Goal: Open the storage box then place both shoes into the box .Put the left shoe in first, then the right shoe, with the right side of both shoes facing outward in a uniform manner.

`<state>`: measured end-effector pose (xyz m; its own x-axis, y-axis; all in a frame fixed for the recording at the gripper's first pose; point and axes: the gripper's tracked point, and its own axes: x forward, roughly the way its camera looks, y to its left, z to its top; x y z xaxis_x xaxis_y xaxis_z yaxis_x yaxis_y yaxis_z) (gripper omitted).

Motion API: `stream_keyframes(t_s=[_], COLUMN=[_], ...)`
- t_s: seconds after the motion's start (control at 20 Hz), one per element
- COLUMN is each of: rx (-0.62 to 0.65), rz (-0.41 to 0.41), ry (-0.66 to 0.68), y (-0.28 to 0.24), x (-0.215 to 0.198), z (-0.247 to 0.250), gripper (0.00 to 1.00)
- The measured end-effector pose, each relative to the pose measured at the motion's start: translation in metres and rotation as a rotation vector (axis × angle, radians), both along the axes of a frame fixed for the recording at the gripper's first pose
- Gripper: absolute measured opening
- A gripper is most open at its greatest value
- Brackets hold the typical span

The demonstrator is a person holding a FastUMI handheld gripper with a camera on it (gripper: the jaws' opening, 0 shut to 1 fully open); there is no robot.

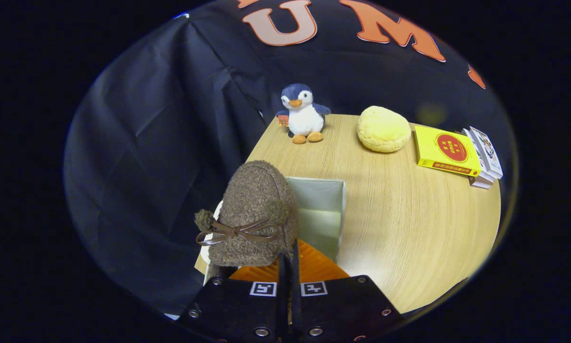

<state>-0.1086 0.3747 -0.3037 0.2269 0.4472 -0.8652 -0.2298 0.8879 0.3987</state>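
Observation:
A brown fuzzy shoe (254, 209) with a thin brown bow hangs just ahead of my fingers, toe pointing away, a sliver of its pale sole showing on its left. My gripper (288, 267) is shut, its fingers pinching the shoe's near rim. Under and to the right of the shoe stands the open storage box (322, 209), pale inside. The shoe covers the box's left part, and I cannot tell whether it touches the box.
On the wooden table (409, 224), beyond the box, sit a penguin plush (302, 114), a round yellow cushion (383, 129), a yellow book (446, 150) and a small stack of books (484, 155). The table's left edge runs close beside the box.

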Motion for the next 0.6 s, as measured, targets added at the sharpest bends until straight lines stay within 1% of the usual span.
stream_keyframes(t_s=[0.2,0.35,0.4,0.45,0.55,0.6], rx=[-0.080,-0.149,-0.143,-0.137,-0.128,-0.130], rz=[0.004,0.012,0.014,0.017,0.025,0.028], ry=[0.024,0.029,0.048,0.051,0.030,0.026], y=[0.002,-0.003,0.000,0.003,0.004,0.002], x=[-0.008,-0.007,-0.013,-0.014,-0.009,-0.009], z=[-0.023,-0.034,-0.034,-0.034,-0.028,-0.026], gripper=[0.04,0.06,0.12,0.16,0.22,0.27])
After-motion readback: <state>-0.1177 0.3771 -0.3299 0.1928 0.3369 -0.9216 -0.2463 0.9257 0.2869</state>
